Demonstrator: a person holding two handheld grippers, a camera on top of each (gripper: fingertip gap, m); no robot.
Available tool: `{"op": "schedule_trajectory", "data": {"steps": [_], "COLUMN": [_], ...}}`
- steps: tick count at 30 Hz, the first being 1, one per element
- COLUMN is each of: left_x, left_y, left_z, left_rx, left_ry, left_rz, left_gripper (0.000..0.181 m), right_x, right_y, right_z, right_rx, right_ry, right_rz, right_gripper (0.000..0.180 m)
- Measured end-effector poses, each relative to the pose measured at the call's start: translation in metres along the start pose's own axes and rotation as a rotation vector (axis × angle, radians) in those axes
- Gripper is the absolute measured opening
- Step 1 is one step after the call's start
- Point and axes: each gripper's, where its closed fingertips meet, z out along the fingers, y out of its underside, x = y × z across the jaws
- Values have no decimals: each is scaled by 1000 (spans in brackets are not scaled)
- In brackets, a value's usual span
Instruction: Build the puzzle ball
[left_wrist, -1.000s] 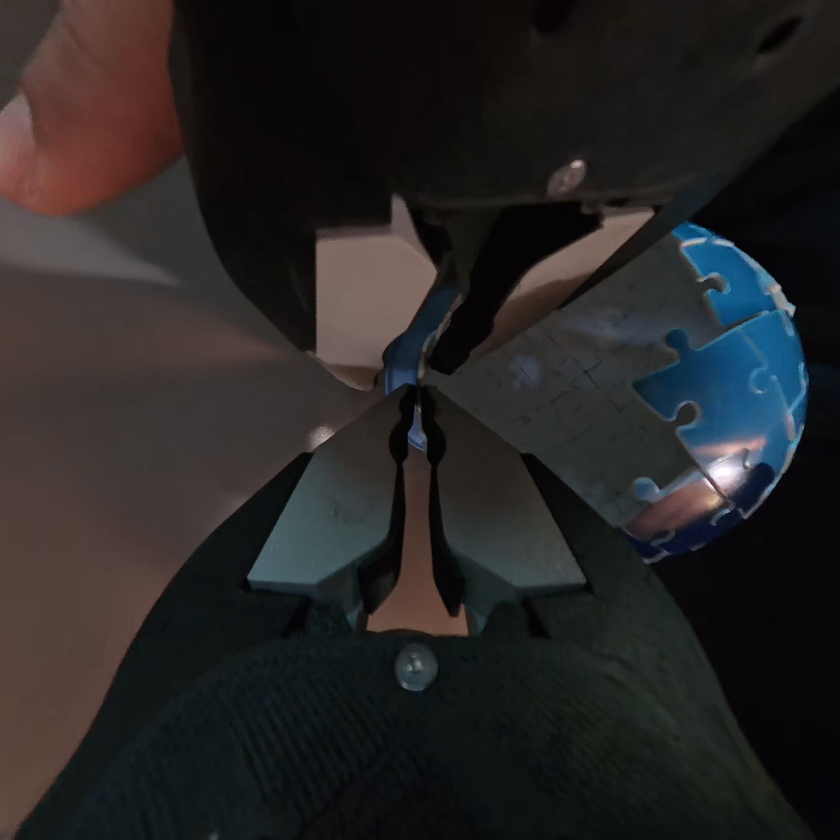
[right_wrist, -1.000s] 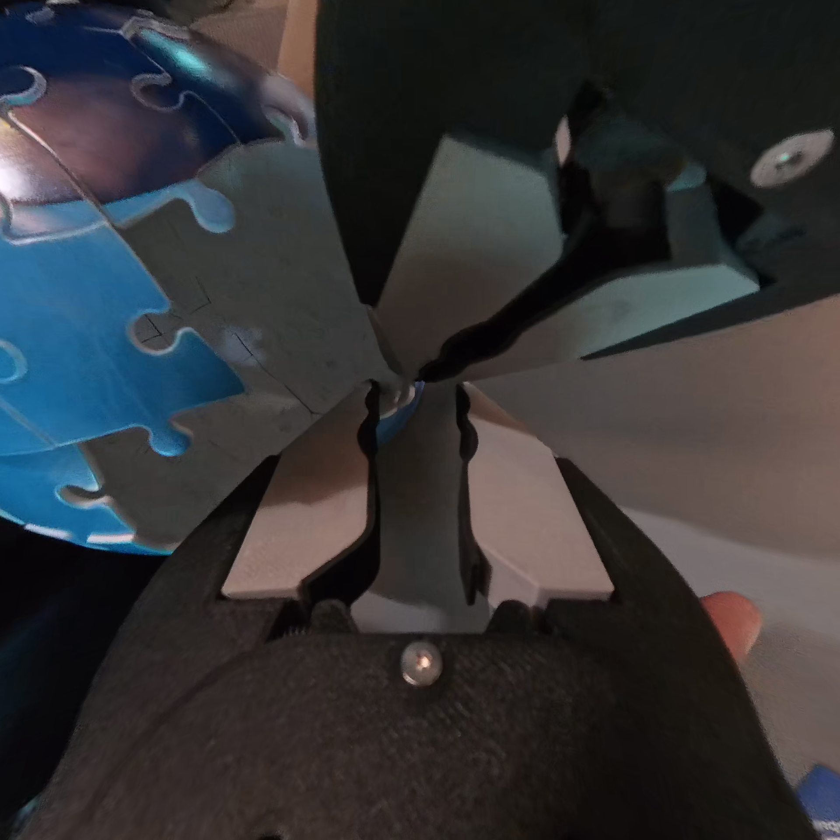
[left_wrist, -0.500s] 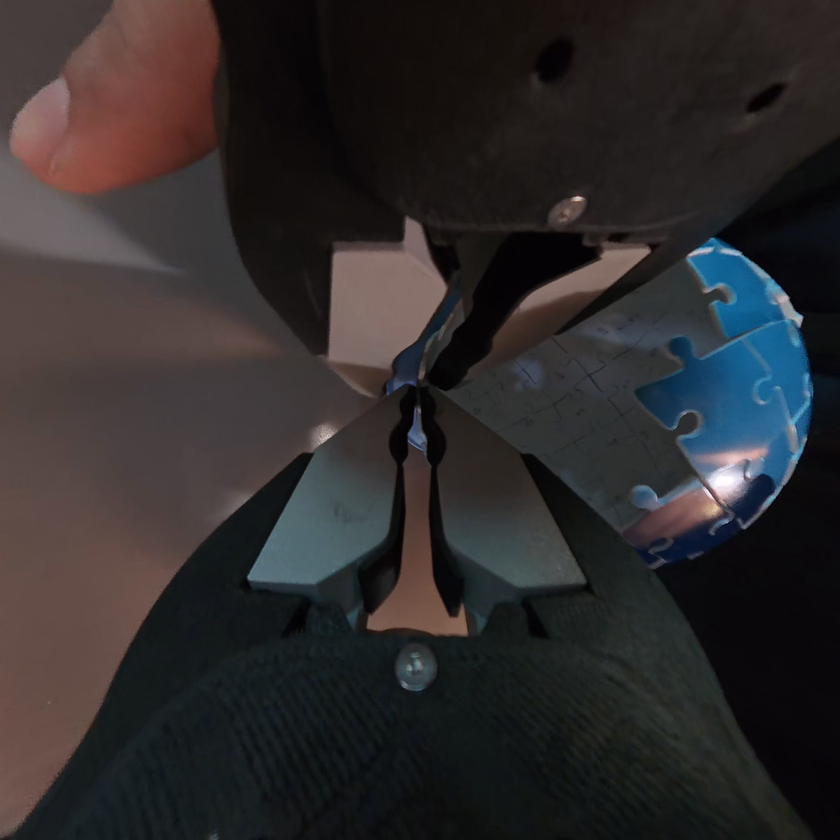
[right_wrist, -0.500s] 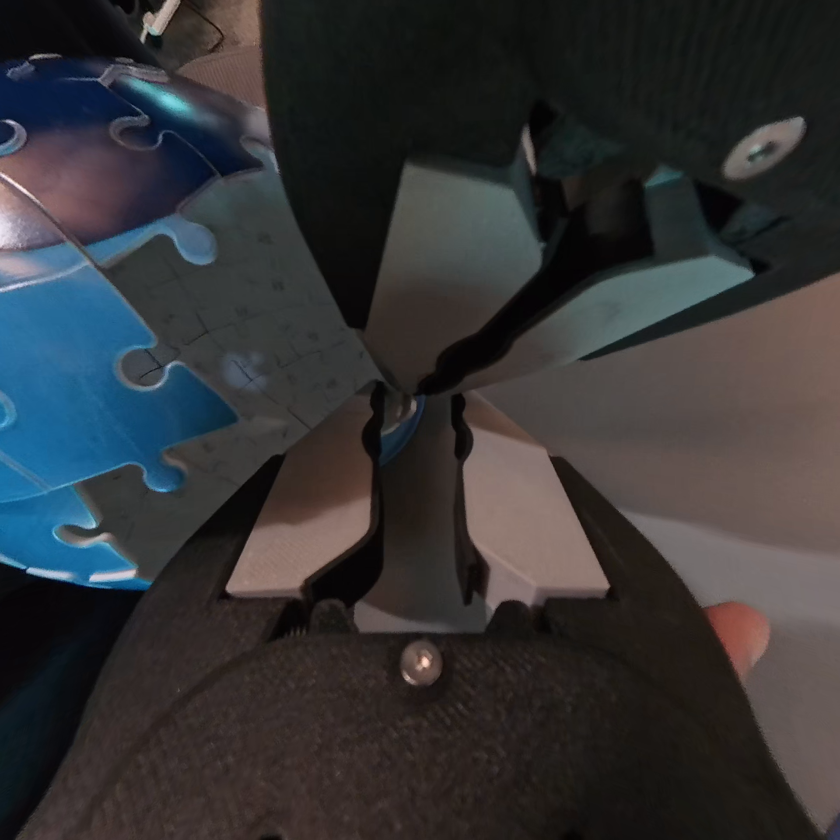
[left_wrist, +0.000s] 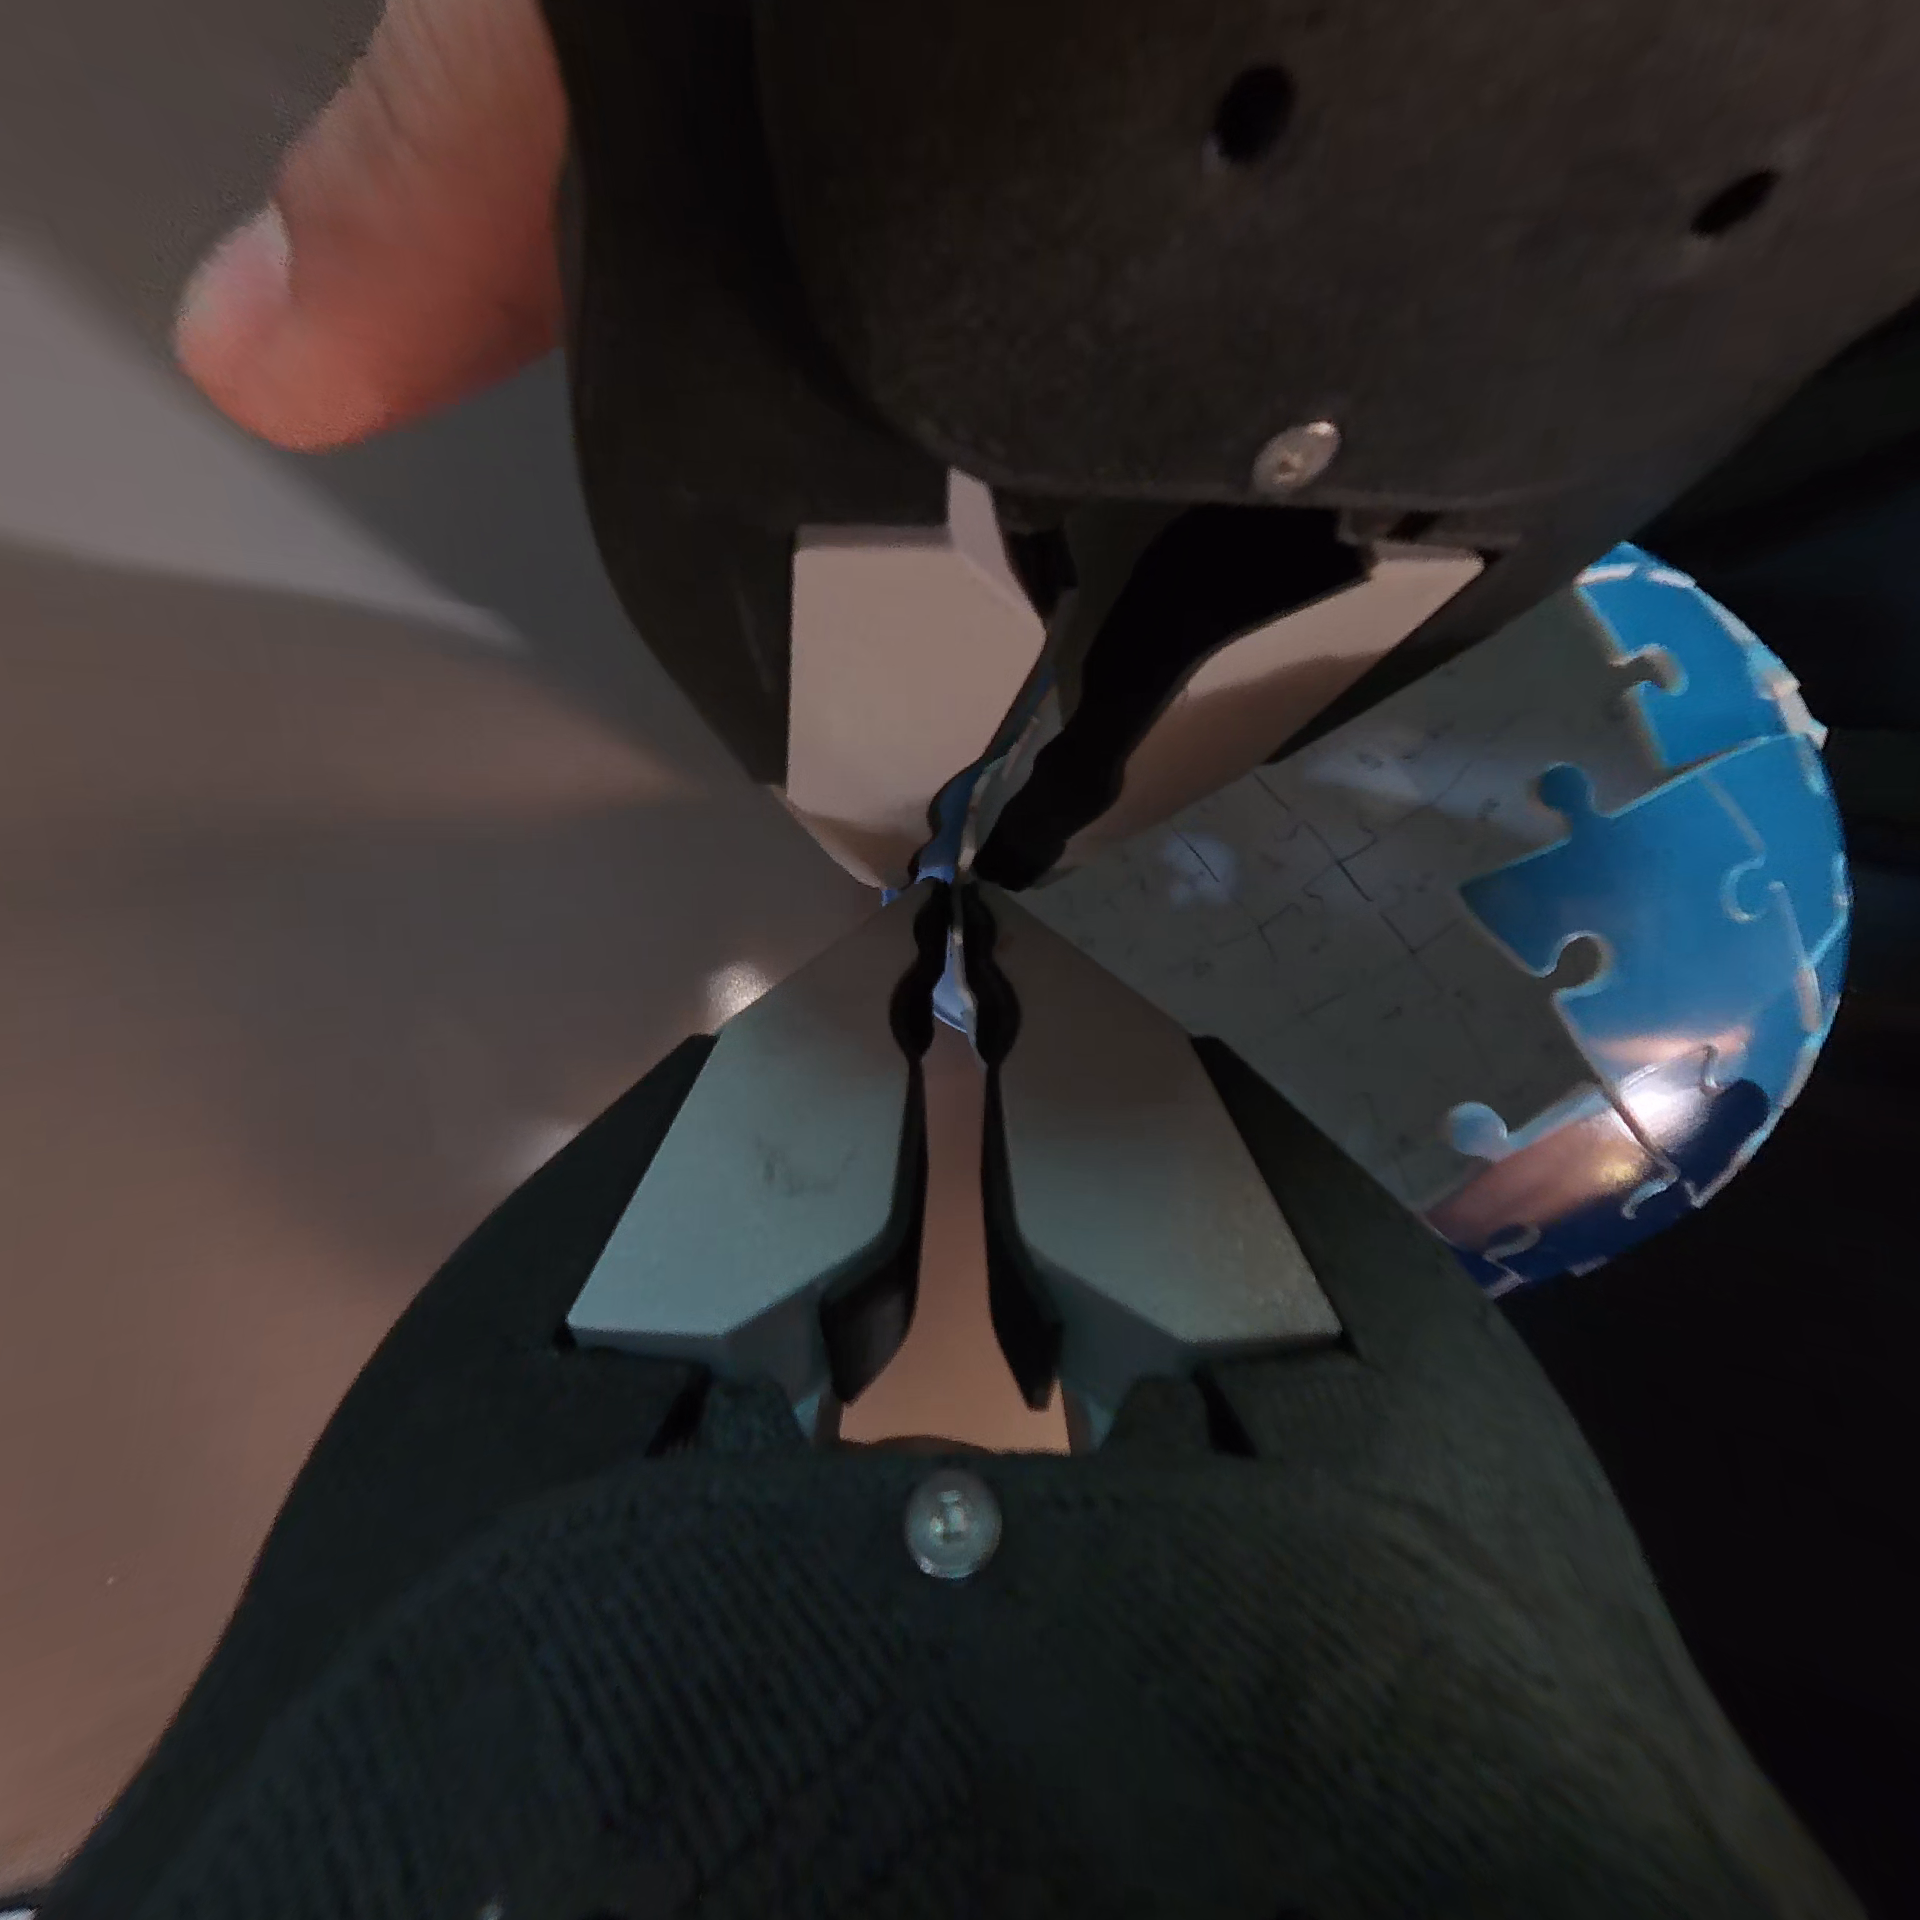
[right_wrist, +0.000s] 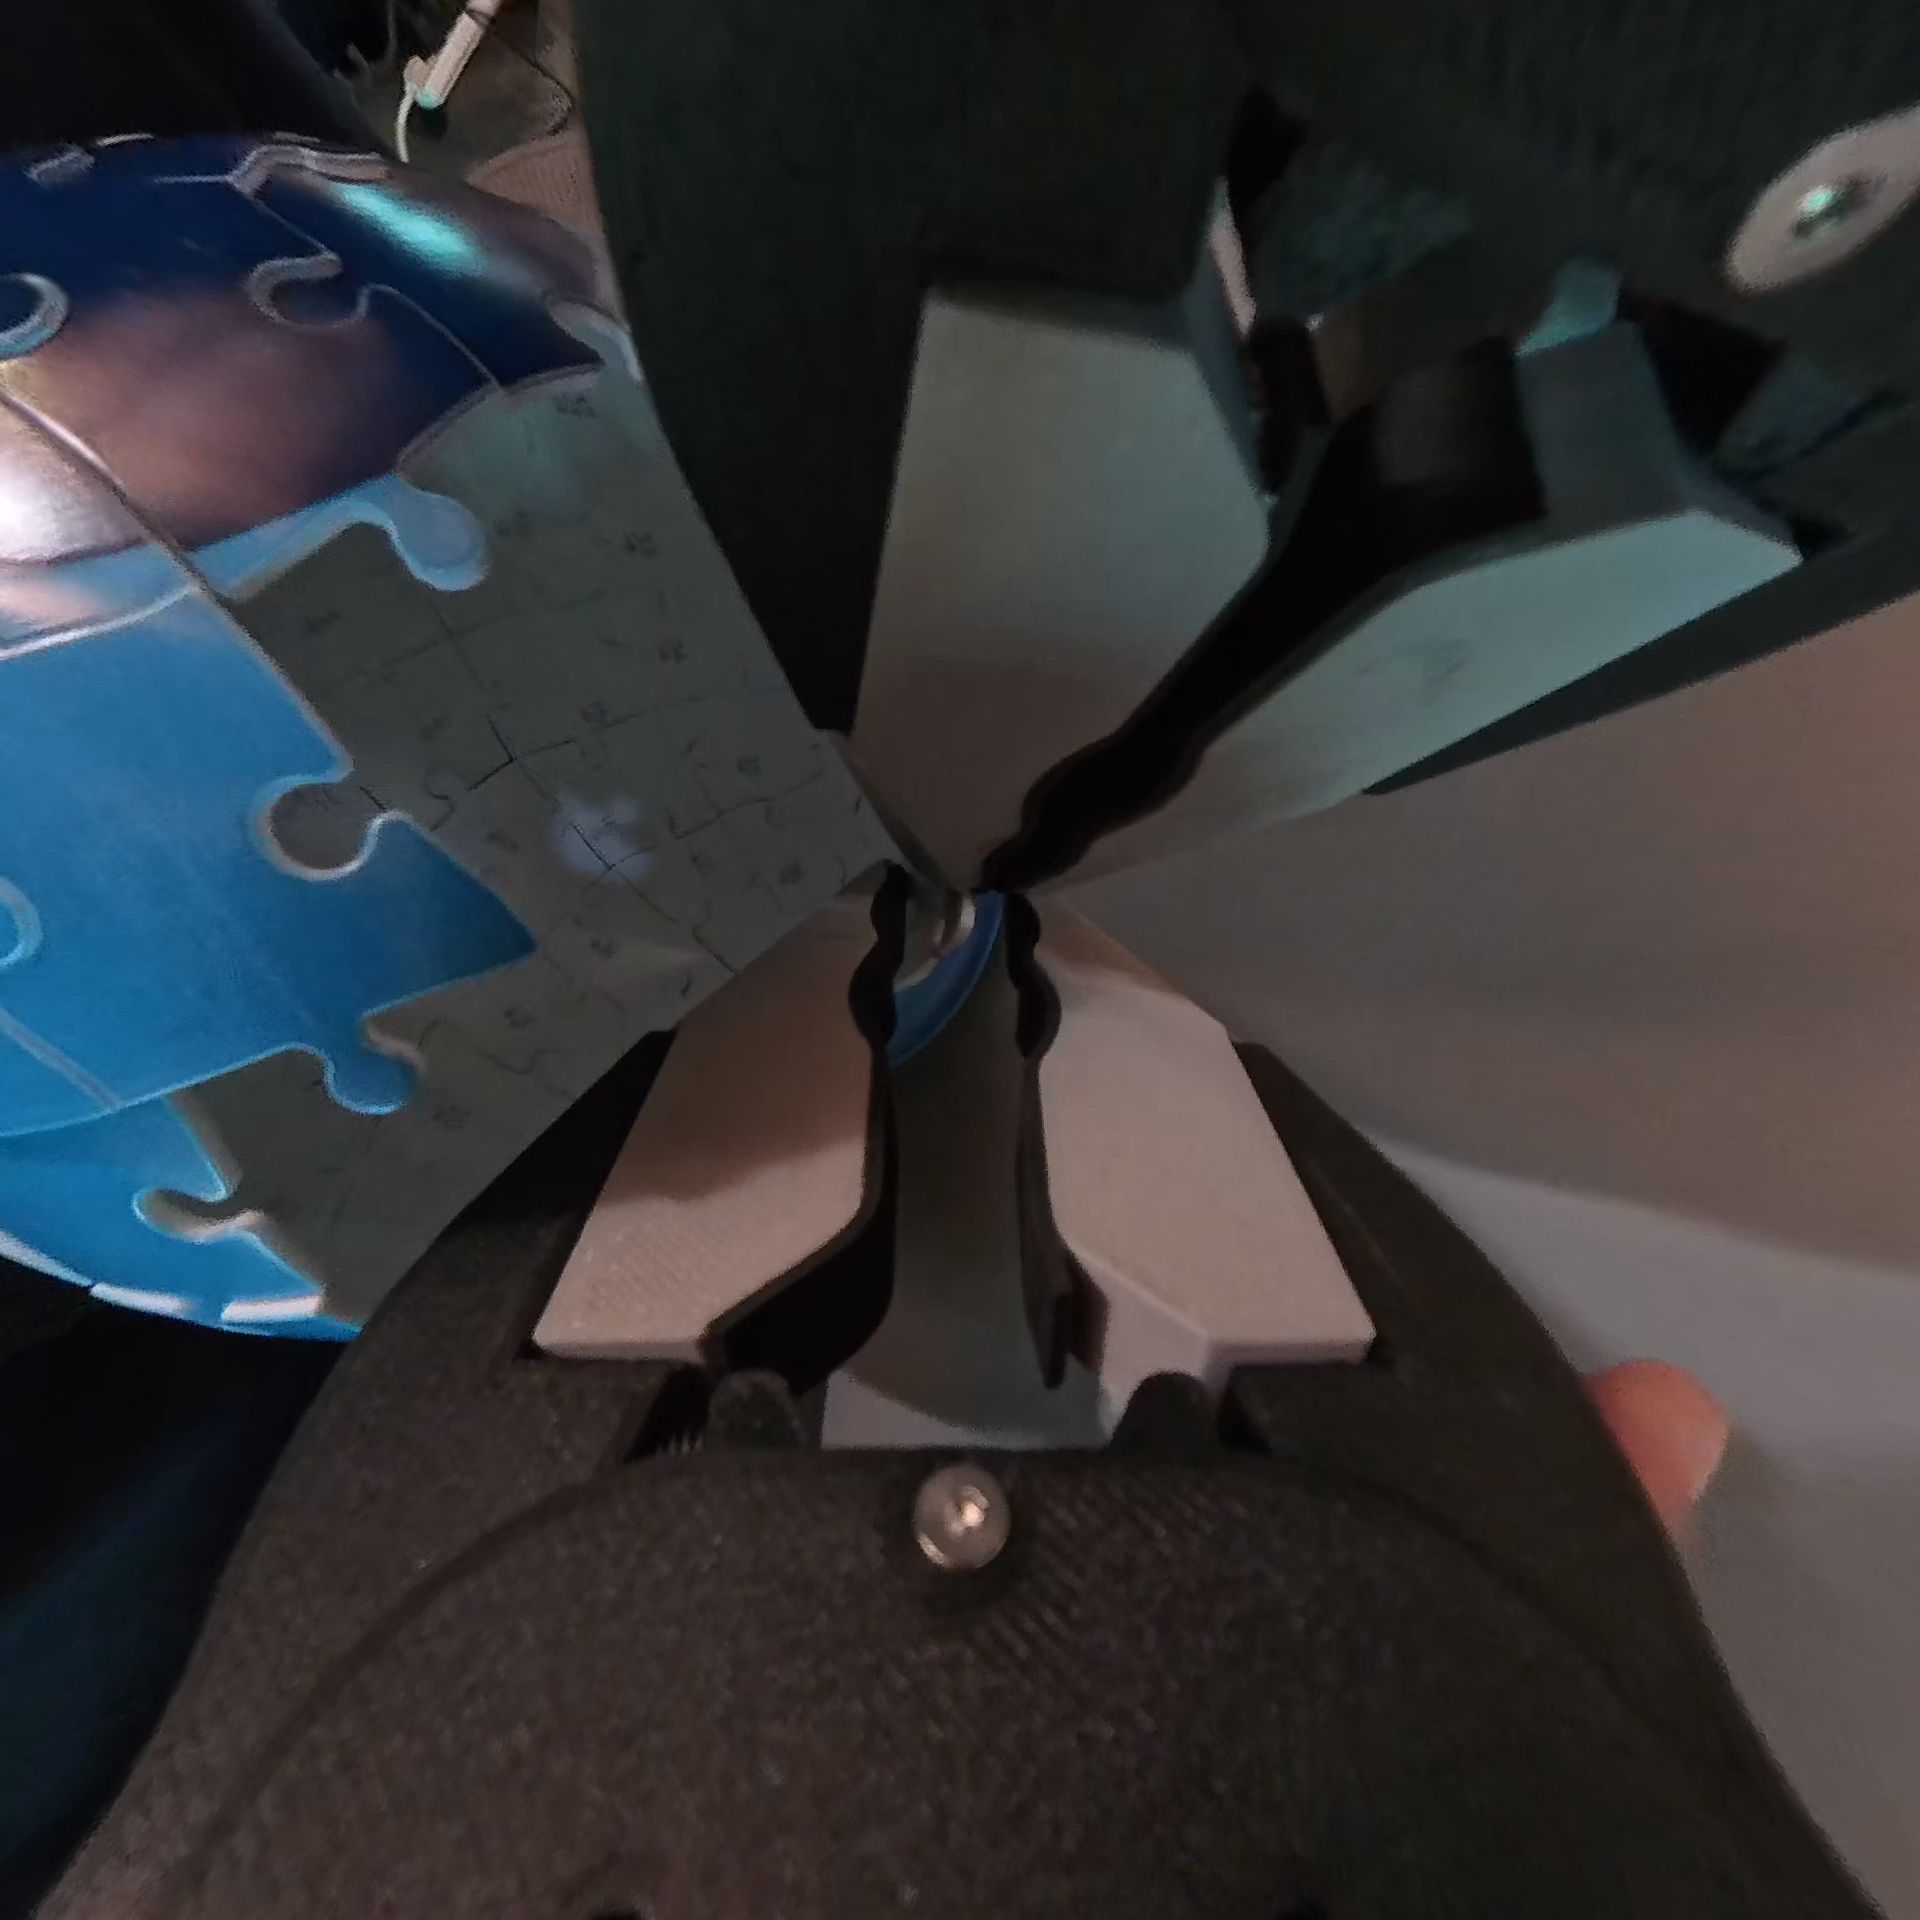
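Note:
The partly built puzzle ball (left_wrist: 1621, 883) is a blue shell with a grey inside; it sits at the right of the left wrist view and at the left of the right wrist view (right_wrist: 156, 779). My two grippers meet tip to tip at its rim. My left gripper (left_wrist: 951, 925) is shut on a thin blue and white edge at the rim. My right gripper (right_wrist: 951, 914) is closed on a curved blue puzzle piece (right_wrist: 940, 987). The right gripper (left_wrist: 987, 842) comes down from the top of the left wrist view. The left gripper (right_wrist: 997, 862) comes in from the upper right of the right wrist view. The joint itself is hidden.
A beige tabletop (left_wrist: 312, 883) lies behind the grippers and also shows in the right wrist view (right_wrist: 1558, 935). A thumb (left_wrist: 343, 312) rests on the right gripper's body, and a fingertip (right_wrist: 1652, 1444) shows beside it. A white cable (right_wrist: 447, 62) lies beyond the ball. The tips of both grippers are at nearly the same place.
The right gripper has shifted and turned a little against the left one while both stay closed at the rim. The thumb has slid to the right. The ball has barely moved.

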Motion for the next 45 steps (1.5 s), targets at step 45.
{"op": "schedule_trajectory", "data": {"steps": [45], "left_x": [-63], "left_y": [32], "left_z": [-192], "left_rx": [928], "left_ry": [-848], "left_rz": [-111], "left_gripper": [50], "right_x": [68], "right_y": [-4], "right_z": [-182], "right_rx": [924], "right_ry": [391], "right_rz": [136], "right_gripper": [52]}}
